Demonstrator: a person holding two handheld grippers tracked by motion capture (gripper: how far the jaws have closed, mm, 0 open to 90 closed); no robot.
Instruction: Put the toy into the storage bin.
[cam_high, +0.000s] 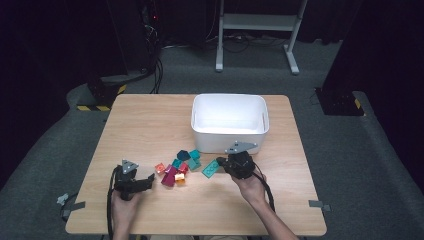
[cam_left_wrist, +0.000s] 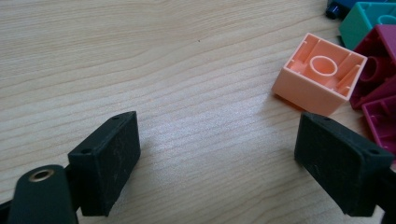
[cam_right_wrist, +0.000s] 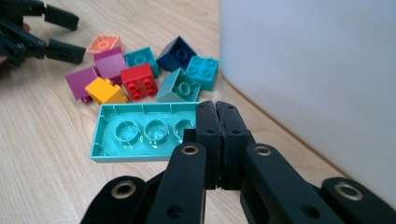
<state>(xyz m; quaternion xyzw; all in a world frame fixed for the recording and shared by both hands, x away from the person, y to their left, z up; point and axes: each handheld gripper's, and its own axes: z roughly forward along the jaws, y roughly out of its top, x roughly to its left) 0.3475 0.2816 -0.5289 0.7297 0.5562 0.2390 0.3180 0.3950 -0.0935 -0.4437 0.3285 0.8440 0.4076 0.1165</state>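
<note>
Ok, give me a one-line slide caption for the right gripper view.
Right gripper shut on the edge of a long teal brick, hollow side up, beside the white bin.

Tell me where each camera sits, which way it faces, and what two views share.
High view: above the person's side, facing forward and down on the table, bin and bricks; both forearms and tongs show.
Left gripper view: on the left tongs, facing low across the wood at a peach brick; its open jaws show.
Right gripper view: on the right tongs, shut on a long teal brick beside the bin; the left tongs show farther off.
Shared: the brick pile.
</note>
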